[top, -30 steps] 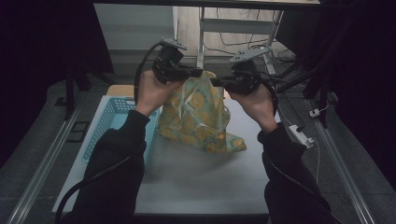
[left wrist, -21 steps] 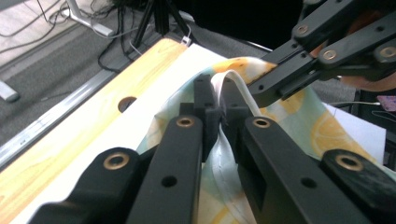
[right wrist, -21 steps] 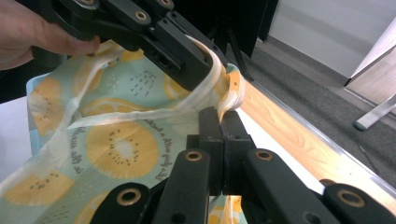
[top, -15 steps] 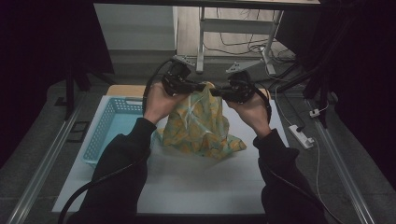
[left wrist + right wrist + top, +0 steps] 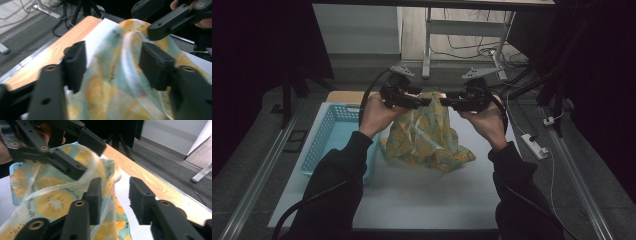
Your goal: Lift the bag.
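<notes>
Above the white table, my left hand-held gripper and right hand-held gripper meet at the top of the fruit-print bag, both sets of jaws just opened, bag film loose between them, bag bottom resting beside the blue basket

One patterned bag, one blue basket, two grippers.

A fixed camera looks forward and down over the whole white table. Two close cameras ride the grippers, facing each other across the patterned bag near the table's far edge.
</notes>
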The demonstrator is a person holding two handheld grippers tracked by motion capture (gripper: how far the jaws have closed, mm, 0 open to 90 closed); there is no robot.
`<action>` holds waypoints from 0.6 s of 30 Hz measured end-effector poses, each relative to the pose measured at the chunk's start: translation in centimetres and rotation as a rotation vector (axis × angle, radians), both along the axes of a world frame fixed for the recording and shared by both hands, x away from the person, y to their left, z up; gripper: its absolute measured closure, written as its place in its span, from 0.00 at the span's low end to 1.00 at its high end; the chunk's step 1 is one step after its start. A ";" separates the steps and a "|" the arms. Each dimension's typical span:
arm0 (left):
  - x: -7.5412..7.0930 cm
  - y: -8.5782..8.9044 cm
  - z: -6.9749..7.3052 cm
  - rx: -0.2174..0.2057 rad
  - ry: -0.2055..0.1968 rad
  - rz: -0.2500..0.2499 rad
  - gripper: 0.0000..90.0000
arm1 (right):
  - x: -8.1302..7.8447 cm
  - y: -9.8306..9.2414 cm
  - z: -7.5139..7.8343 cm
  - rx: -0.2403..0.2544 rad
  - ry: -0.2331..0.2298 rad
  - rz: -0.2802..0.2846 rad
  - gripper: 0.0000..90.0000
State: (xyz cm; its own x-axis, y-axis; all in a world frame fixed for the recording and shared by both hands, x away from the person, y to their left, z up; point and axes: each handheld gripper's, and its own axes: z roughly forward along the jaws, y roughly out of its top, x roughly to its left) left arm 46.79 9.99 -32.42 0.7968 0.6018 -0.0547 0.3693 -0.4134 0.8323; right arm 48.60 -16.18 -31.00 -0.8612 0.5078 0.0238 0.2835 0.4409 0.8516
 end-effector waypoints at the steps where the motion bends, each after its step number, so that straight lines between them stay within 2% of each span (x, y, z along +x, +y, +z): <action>1: -0.2 0.2 0.0 0.005 -0.010 -0.007 0.32 | 0.0 -0.1 0.0 0.002 0.004 -0.003 0.63; 4: -0.8 0.8 -0.1 0.007 -0.019 -0.011 0.24 | -0.2 -0.5 0.0 0.009 0.005 -0.008 0.58; 8: -1.4 1.4 -0.3 0.006 -0.005 -0.010 0.16 | -0.5 -0.7 -0.2 0.007 0.011 -0.013 0.53; 13: -1.8 2.5 -0.4 -0.024 0.026 -0.019 0.09 | -0.7 -1.0 -0.2 0.019 0.011 -0.015 0.48; 18: -2.2 4.0 -0.6 -0.056 0.036 -0.009 0.05 | -1.0 -1.3 -0.1 0.021 0.006 -0.020 0.44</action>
State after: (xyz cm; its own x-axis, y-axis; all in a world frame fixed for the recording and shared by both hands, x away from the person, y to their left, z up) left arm 44.57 13.95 -33.04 0.7991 0.5897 -0.1170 0.3962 -0.3701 0.8403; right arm 47.61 -17.52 -31.13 -0.8506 0.5243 0.0399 0.2975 0.4172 0.8587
